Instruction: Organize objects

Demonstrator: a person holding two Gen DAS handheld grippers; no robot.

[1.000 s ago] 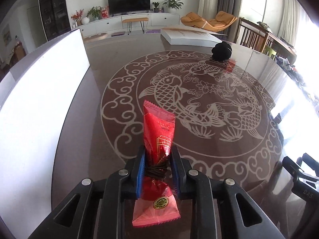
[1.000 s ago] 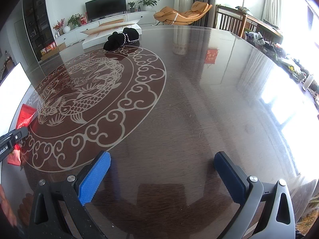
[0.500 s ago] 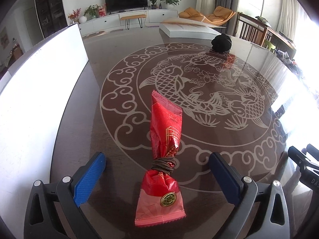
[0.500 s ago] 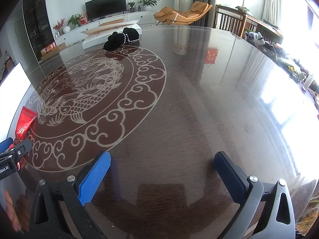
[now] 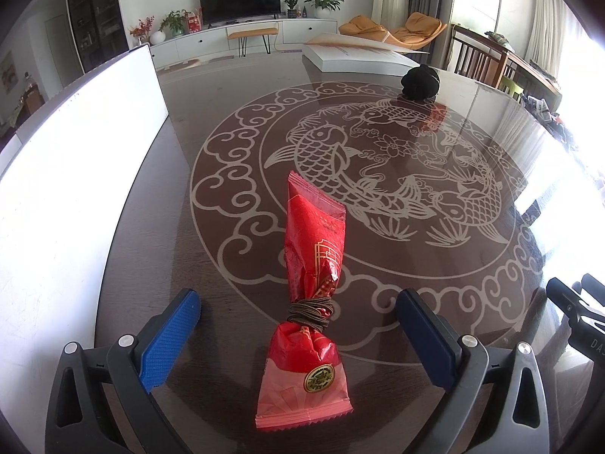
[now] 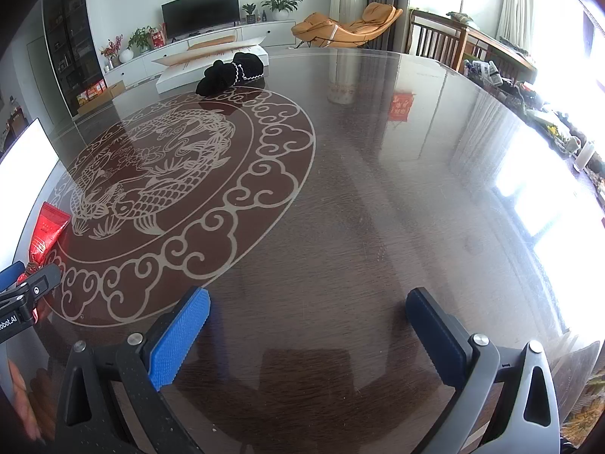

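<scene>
Left gripper (image 5: 298,335): jaws spread wide, blue pads standing well apart on either side of the red snack packet (image 5: 312,299) and touching nothing. A second ago these pads were pinched on the packet's tied waist; half a second ago they had already parted, and they are parted now, so the release is done and the packet lies free on the glass-topped table (image 5: 435,265). Packet: red foil with a gold seal at the near end, bound round the middle with a brown elastic band (image 5: 311,312), long axis pointing away from the camera, resting on the cloud border of the fish medallion. Judged placed; the left tool is free for the next item. Right gripper (image 6: 308,325): jaws likewise spread, holding nothing, hovering over bare table, unchanged across the last second; the packet shows at the far left edge of its view, beside the left tool's arm. White board (image 5: 75,174): along the table's left edge, just beside the packet. Black fabric bundle (image 5: 420,82): far side of the medallion, well apart from both tools, probably the next thing to sort. White flat box (image 5: 363,61): beyond the bundle.
</scene>
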